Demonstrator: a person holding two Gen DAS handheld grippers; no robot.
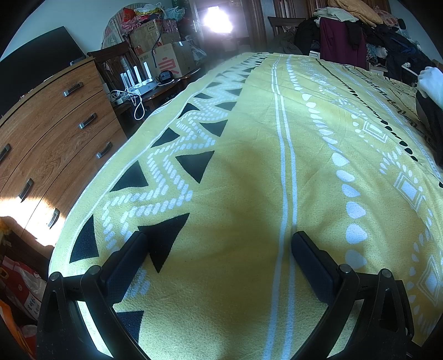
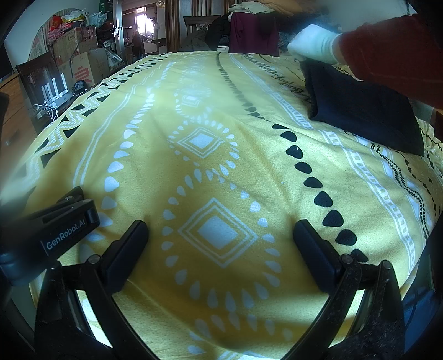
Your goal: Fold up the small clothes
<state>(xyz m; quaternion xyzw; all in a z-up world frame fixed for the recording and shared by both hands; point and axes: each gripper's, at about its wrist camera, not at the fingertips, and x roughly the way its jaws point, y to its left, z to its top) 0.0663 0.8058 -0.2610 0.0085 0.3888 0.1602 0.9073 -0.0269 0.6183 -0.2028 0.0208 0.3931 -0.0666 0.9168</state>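
Both pairs of fingers wide, empty; dark garment (image 2: 362,110) lies far-right of right gripper (image 2: 220,235), long axis diagonal, left gripper (image 1: 218,246) farther off.

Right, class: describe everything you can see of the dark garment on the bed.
The dark garment is black or navy soft cloth, apparently folded into a rough flat wedge. It lies on the yellow patterned blanket at the far right. A white-gloved hand with a red sleeve grips its far end. Both grippers are open and well clear of it.

blown-out doorway (image 1: 217,19) glare, blurred edges
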